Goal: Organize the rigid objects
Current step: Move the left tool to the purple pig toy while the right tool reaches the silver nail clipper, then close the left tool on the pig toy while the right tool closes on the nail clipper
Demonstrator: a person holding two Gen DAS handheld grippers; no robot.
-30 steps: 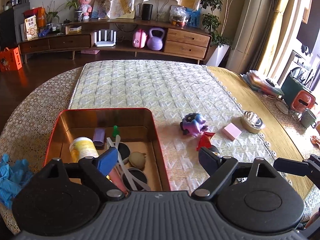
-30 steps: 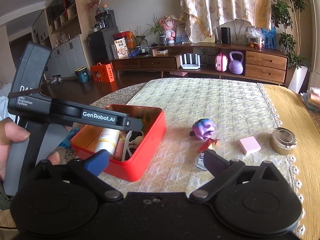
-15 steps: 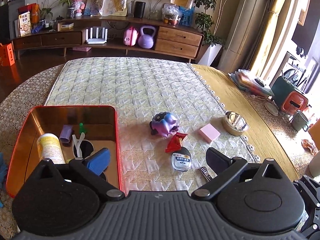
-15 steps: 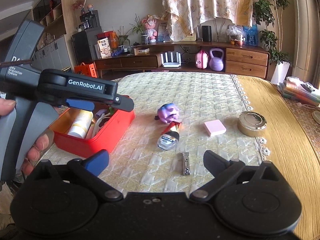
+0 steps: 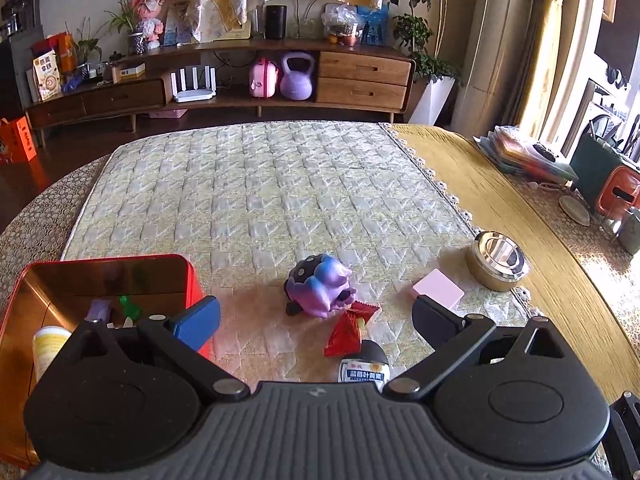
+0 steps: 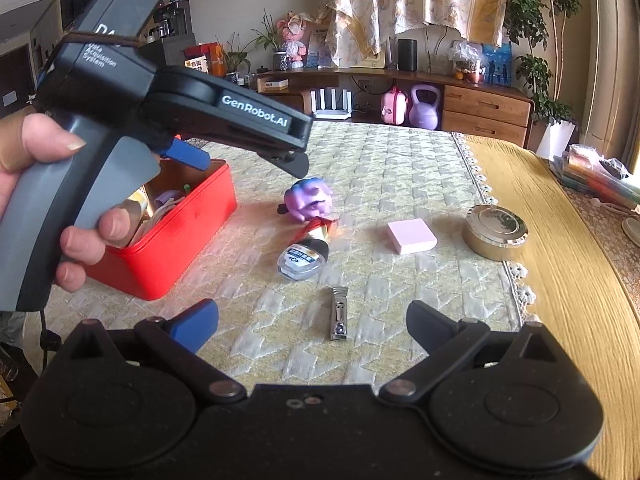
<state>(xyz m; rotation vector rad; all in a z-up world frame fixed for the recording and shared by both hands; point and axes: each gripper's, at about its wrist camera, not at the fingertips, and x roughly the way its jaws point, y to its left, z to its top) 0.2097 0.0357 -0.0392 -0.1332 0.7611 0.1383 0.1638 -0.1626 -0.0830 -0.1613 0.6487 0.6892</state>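
A red tin box [image 5: 188, 276] [image 6: 192, 220] sits at the left of the quilted mat and holds several small items. Loose on the mat are a purple toy [image 5: 320, 290] [image 6: 308, 198], a red wrapper [image 5: 348, 328], a small labelled bottle [image 5: 364, 368] [image 6: 304, 258], a pink block [image 5: 438, 290] [image 6: 412, 236], a round gold tin [image 5: 498, 266] [image 6: 496, 232] and a nail clipper [image 6: 339, 312]. My left gripper [image 5: 316, 320] [image 6: 248, 160] is open and empty, above the box edge and the toy. My right gripper [image 6: 312, 326] is open and empty, just behind the clipper.
The quilted mat [image 5: 260, 200] lies on a table with a yellow cloth [image 5: 520, 220] at the right. Stacked books and an orange holder [image 5: 616, 196] stand at the far right. A wooden sideboard [image 5: 240, 84] lines the back wall.
Both grippers have swung right, away from the red box toward the loose objects. The bottle and nail clipper came into view. Both stayed open.
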